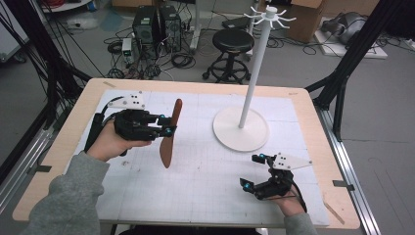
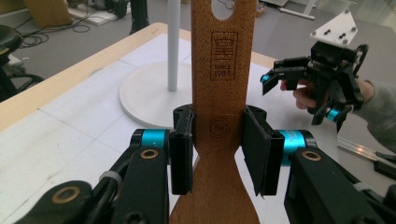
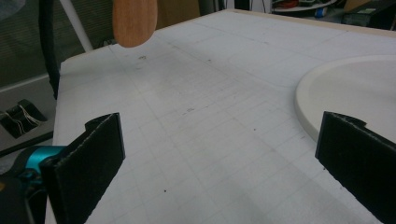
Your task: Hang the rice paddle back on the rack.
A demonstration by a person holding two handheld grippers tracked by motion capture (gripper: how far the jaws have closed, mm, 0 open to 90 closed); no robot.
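Note:
A brown wooden spatula (image 1: 171,133) hangs above the white mat at the left, held near its middle by my left gripper (image 1: 169,126), which is shut on it. In the left gripper view both pads press the sides of the spatula (image 2: 218,135), whose handle with a hole and a stamped mark points away. A white rack (image 1: 254,73) with hooks at its top stands on a round base (image 1: 241,129) at the middle right. My right gripper (image 1: 252,171) rests low at the front right, jaws wide open and holding nothing. The spatula's rounded blade (image 3: 134,21) hangs in the right gripper view's top left.
The white gridded mat (image 1: 205,171) covers most of the wooden table (image 1: 73,122). The rack's base (image 3: 345,95) lies close in front of my right gripper. Beyond the table stand a black stool (image 1: 232,49), computer cases and loose cables on the floor.

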